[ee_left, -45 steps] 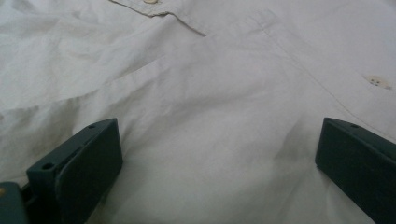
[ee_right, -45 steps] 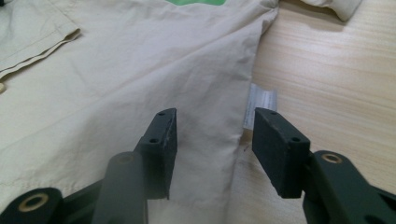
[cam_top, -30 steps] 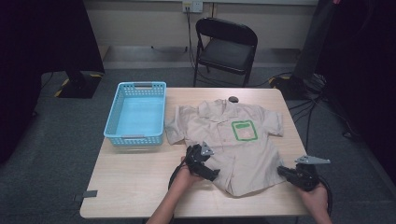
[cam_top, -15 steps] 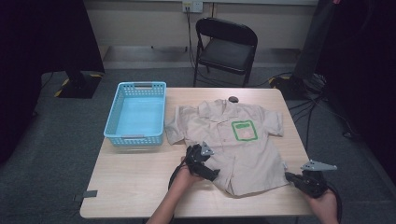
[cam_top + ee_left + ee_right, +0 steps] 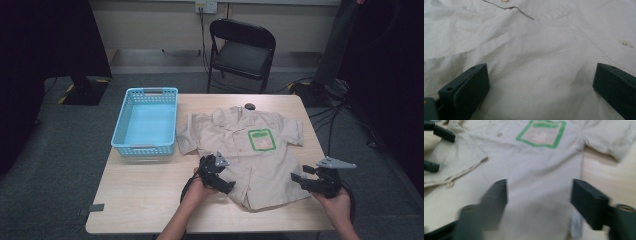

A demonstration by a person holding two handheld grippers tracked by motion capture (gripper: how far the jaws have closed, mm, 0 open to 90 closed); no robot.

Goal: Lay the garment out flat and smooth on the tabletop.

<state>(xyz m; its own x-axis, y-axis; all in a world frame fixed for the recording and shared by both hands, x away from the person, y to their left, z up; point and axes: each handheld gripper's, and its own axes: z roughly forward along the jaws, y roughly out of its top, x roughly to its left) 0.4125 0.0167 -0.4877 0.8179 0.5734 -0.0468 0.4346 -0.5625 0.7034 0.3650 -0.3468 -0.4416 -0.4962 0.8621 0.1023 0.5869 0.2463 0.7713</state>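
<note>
Shirt (image 5: 245,150): tan, short-sleeved, spread flat on the wooden table (image 5: 145,195), collar toward the far edge, green-outlined patch (image 5: 261,139) on its chest. Light blue basket (image 5: 146,122) sits just beside its left sleeve. Black folding chair (image 5: 241,50) beyond the table. Left gripper (image 5: 226,186) at the shirt's lower left hem, jaws spread wide over the cloth, nothing pinched. Right gripper (image 5: 299,180) at the lower right hem, jaws also wide, nothing held. Small dark round object (image 5: 249,106) near the collar, can't identify.

Matt creased cloth shirt (image 5: 245,150)
</note>
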